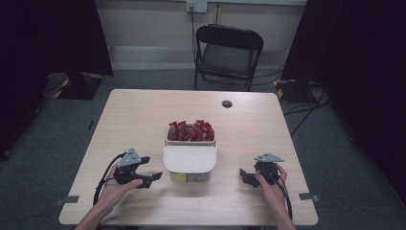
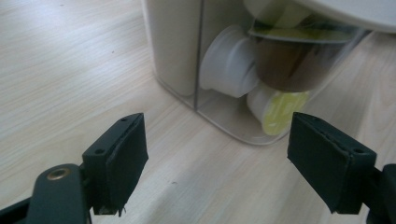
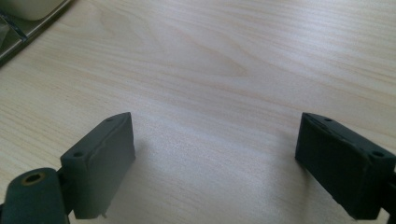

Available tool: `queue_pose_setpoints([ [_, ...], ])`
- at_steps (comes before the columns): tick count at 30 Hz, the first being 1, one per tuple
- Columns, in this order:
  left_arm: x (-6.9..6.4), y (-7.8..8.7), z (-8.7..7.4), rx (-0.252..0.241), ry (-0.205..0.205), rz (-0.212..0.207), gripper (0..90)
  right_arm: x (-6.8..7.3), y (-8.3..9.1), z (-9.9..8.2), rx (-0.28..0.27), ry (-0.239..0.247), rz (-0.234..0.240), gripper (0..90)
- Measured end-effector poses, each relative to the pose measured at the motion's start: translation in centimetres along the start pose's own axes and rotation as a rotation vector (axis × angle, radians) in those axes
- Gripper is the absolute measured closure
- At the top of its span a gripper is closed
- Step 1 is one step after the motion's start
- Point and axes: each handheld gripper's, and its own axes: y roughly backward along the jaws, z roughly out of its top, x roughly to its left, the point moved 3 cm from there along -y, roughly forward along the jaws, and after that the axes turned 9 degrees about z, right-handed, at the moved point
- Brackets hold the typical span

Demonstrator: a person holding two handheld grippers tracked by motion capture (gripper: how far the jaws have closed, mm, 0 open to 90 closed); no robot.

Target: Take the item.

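From the high view I get a dim room, dark at both sides, with the tabletop (image 1: 143, 120) evenly lit from above — shadows soft. Both gripper views are brighter and warm; my near claw pads (image 2: 119, 161) look soft-edged, and the clear container (image 2: 224, 70) shows glare — slightly blurred.

One container (image 1: 189, 163), two grippers, one chair (image 1: 228, 53), one table (image 1: 143, 115).

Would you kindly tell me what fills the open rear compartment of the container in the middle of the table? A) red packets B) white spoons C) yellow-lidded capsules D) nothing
A: in the high view, red packets stand upright in the rear section of the container, behind its white lid.
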Motion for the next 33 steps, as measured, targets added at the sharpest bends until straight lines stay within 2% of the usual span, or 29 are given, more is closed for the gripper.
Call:
queue_pose_setpoints([
  [7, -1.3, -0.1, 0.6, -0.019, -0.045, -0.012, 20.6, 0.0, 0.0, 0.0, 0.000, 0.000, 0.000, 11.2],
  [12, -1.9, -0.1, 0.9, -0.033, -0.044, -0.028, 21.0, 0.0, 0.0, 0.0, 0.000, 0.000, 0.000, 11.2],
  [14, -2.0, 0.0, 1.0, -0.038, -0.056, -0.032, 21.0, 0.0, 0.0, 0.0, 0.000, 0.000, 0.000, 11.2],
  [17, -2.1, 0.1, 1.2, -0.055, -0.045, -0.039, 21.5, 0.0, 0.0, 0.0, 0.000, 0.000, 0.000, 11.3],
  [18, -2.1, 0.2, 1.4, -0.066, -0.032, -0.029, 22.8, 0.0, 0.0, 0.0, 0.000, 0.000, 0.000, 11.2],
  [29, -2.4, 0.3, 2.1, -0.103, -0.026, -0.034, 24.4, 0.0, 0.0, 0.0, 0.000, 0.000, 0.000, 11.2],
  [33, -2.1, 0.5, 2.2, -0.124, -0.007, -0.029, 24.8, 0.0, 0.0, 0.0, 0.000, 0.000, 0.000, 11.2],
])
